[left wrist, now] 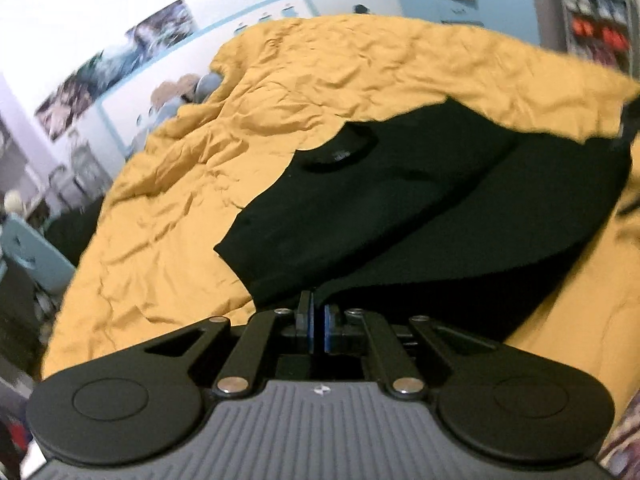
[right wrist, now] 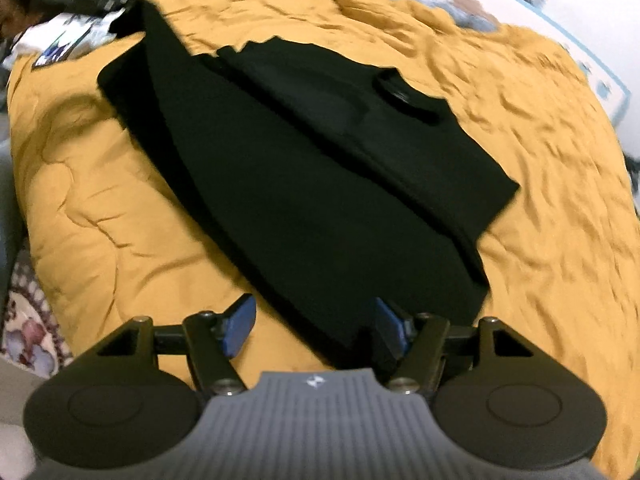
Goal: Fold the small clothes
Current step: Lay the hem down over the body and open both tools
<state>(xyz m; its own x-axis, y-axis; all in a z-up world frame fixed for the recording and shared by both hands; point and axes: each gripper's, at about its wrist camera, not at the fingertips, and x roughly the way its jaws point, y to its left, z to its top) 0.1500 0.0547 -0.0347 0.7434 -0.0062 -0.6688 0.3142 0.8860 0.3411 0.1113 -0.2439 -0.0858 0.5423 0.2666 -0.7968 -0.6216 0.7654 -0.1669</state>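
While the left tongs [left wrist: 318, 320] pinch the black cloth shirt's [left wrist: 400, 208] edge on the yellow bed cover [left wrist: 160, 220], the right tongs [right wrist: 316, 320] gape empty; next, grab the hem and fold.

The black T-shirt [right wrist: 304, 184] is matt, soft cloth. The mustard bedspread [left wrist: 168, 208] is wrinkled, quilted fabric. The left gripper [left wrist: 318, 320] is matt black plastic with shiny metal pins.

Black shirt [left wrist: 400, 200] on wrinkled mustard-yellow bedspread [left wrist: 168, 208]
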